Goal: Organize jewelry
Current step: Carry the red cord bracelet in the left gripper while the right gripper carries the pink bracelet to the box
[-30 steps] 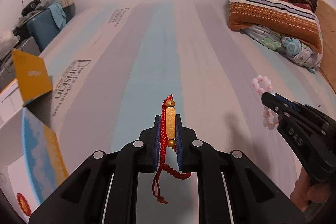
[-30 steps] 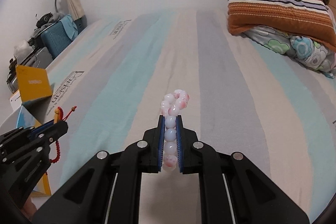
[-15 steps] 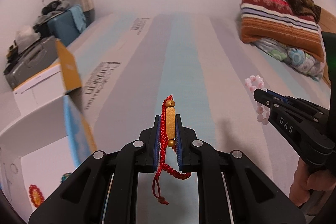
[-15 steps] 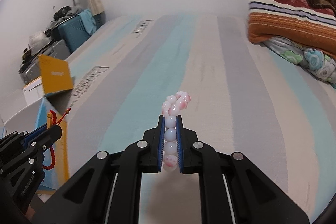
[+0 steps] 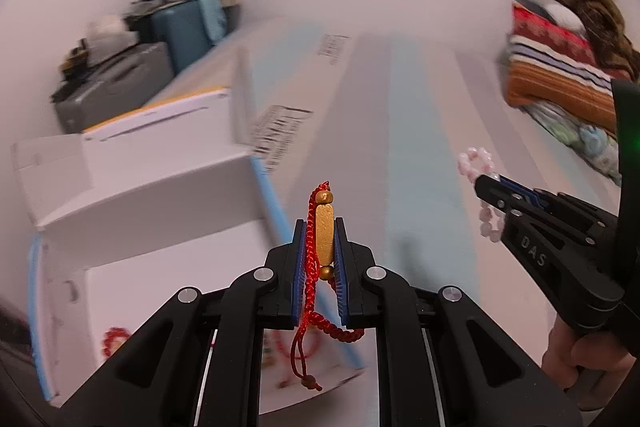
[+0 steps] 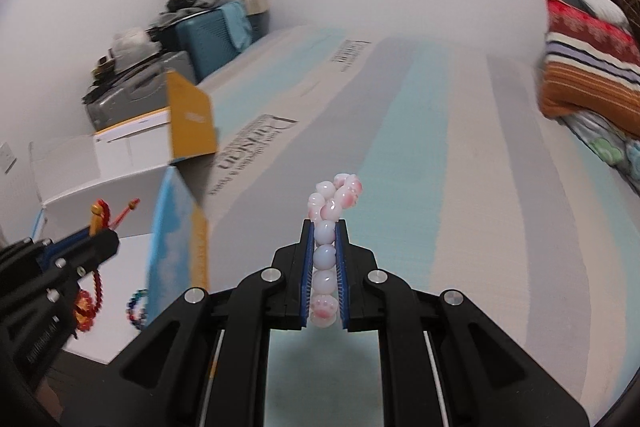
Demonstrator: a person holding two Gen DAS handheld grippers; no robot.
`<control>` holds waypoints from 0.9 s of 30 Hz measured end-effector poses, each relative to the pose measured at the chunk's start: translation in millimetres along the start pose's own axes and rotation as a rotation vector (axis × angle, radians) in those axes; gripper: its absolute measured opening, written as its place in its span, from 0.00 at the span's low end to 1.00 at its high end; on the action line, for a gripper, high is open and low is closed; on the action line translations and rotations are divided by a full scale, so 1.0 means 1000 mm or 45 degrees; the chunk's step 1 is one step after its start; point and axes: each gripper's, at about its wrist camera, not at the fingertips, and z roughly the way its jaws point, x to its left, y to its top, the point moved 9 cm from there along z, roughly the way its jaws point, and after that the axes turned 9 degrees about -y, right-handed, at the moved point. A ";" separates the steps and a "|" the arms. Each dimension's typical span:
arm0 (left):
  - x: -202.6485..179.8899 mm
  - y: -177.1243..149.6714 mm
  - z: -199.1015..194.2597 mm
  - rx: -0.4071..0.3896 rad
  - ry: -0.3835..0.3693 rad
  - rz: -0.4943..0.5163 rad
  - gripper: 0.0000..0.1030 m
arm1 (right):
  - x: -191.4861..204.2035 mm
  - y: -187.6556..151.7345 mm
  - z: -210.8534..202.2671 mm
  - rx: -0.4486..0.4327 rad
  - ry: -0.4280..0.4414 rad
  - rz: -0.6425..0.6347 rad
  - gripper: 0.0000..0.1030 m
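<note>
Left wrist view: left gripper (image 5: 320, 247) clamped on a braided red cord bracelet with a gold bar bead (image 5: 323, 235), above the open white cardboard box (image 5: 160, 255) near the striped mattress's (image 5: 400, 131) left edge. Right gripper (image 6: 325, 267) pinching a glossy pink cat-paw bead bracelet (image 6: 332, 211). Best lowered inside the walls before release; limp cord, smooth round beads.

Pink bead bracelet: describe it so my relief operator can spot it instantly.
Over the striped mattress, right of the open white box, find the right hand-held gripper. The pink bead bracelet is clamped between its blue pads. Pale glossy beads with pink paw-print marks distinguish it from the red cord bracelet with its gold bar in the left hand-held gripper.
</note>
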 end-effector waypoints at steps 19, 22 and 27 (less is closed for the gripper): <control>0.143 -0.056 -0.063 0.044 0.159 -0.241 0.12 | 0.147 -0.010 -0.041 -0.005 0.236 -0.158 0.09; 0.160 -0.065 -0.061 0.069 0.184 -0.279 0.12 | 0.173 -0.022 -0.039 0.026 0.266 -0.233 0.09; 0.180 -0.082 -0.046 0.137 0.221 -0.339 0.12 | 0.198 -0.048 -0.023 0.120 0.273 -0.337 0.09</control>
